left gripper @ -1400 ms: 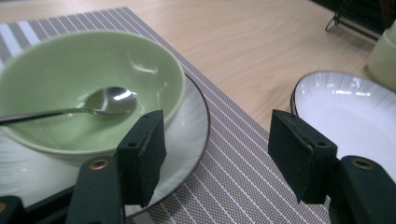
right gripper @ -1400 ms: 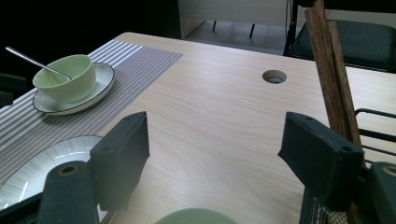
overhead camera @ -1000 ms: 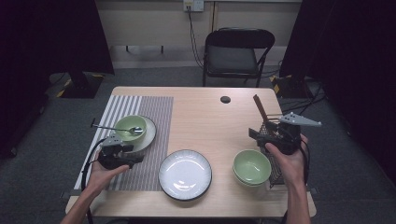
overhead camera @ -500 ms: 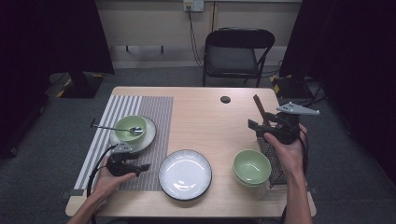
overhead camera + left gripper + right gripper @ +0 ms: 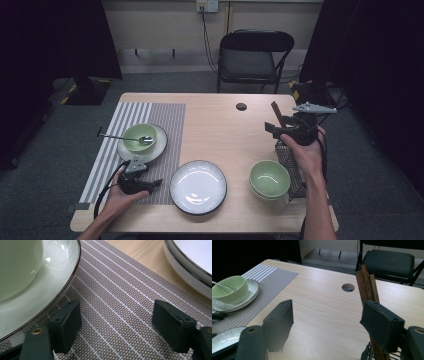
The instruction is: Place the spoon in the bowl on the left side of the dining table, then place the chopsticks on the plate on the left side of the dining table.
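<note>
My left gripper [image 5: 154,184] lies low over the striped placemat [image 5: 150,117], between the saucer [image 5: 159,145] and the white plate [image 5: 198,186]. Its jaws have just been opening and hold nothing; in the left gripper view [image 5: 116,312] only mat shows between them. A green bowl [image 5: 139,136] with a spoon [image 5: 120,137] sits on the saucer. My right gripper [image 5: 270,129] hovers above a wire basket [image 5: 289,162], open and empty, having just closed slightly. Brown chopsticks [image 5: 365,282] stand up from the basket, just behind its right jaw.
Stacked green bowls [image 5: 270,178] sit near the front right, beside the basket. A round cable hole [image 5: 241,106] is in the tabletop at the back. A black folding chair [image 5: 252,60] stands beyond the table. Bare wood [image 5: 322,300] lies between mat and basket.
My left hand has drawn back toward the person and sunk onto the mat, away from the saucer. My right hand has moved farther from the person and slightly up, nearer the chopsticks.
</note>
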Available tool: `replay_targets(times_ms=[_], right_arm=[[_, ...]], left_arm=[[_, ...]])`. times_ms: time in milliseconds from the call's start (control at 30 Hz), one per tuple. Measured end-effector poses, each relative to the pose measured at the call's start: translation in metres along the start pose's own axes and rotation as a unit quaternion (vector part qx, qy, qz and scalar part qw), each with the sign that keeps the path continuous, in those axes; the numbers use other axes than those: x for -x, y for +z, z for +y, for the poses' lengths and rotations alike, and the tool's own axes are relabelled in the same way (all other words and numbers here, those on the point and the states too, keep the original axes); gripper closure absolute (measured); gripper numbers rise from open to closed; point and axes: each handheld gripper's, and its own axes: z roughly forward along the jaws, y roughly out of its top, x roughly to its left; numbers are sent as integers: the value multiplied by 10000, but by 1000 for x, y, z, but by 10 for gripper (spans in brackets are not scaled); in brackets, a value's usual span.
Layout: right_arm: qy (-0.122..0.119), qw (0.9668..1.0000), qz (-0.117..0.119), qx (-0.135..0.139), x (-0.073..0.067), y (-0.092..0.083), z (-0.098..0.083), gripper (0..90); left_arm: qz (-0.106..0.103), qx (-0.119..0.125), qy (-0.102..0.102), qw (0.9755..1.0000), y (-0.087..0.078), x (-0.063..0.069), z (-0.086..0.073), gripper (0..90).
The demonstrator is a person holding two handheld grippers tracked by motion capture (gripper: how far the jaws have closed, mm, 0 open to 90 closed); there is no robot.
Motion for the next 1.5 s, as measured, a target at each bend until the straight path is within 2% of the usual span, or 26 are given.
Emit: replay_targets(times_ms=[33, 67, 133, 200, 233, 267, 600, 700, 933, 1067, 1133, 1200, 1367, 1500], right_arm=[[0, 10000, 0, 0, 0, 0, 0, 258], [-6, 10000, -53, -38, 2, 3, 0, 273], [20, 10000, -55, -69, 5, 5, 0, 282], [25, 9999, -90, -97, 7, 7, 0, 290], [17, 9999, -85, -82, 8, 8, 0, 292], [34, 9999, -66, -75, 9, 9, 0, 294], [112, 9996, -209, -145, 17, 17, 0, 339], [156, 9994, -255, -185, 21, 19, -1, 417], [171, 9990, -363, -204, 27, 23, -1, 522], [280, 9987, -419, -78, 31, 23, -2, 593], [279, 9987, -405, -149, 32, 27, -1, 633], [246, 9982, -493, -227, 32, 30, -2, 657], [343, 9985, -363, -221, 35, 33, -3, 692], [361, 9983, -381, -252, 35, 33, -4, 712]], left_arm=[[0, 0, 0, 10000, 0, 0, 0, 214], [-49, 29, -88, 9999, 1, 0, 0, 208], [-8, -21, 6, 10000, 0, -1, 0, 207], [-26, -15, -62, 10000, 0, 0, 0, 207], [-16, -20, -14, 10000, 0, 0, 0, 206], [-24, -11, -60, 10000, 0, 0, 0, 207], [-26, -12, -52, 10000, 0, 0, 0, 206], [-28, 7, -76, 10000, 1, 0, 0, 206], [-23, 4, -73, 10000, 1, 0, 0, 206], [-28, 3, -68, 10000, 1, 0, 0, 206], [-27, -15, -51, 10000, 0, 0, 0, 206], [-29, -19, -49, 10000, 0, 0, 0, 206], [-29, 7, -79, 10000, 1, 0, 0, 206], [-28, 8, -84, 10000, 1, 0, 0, 206]])
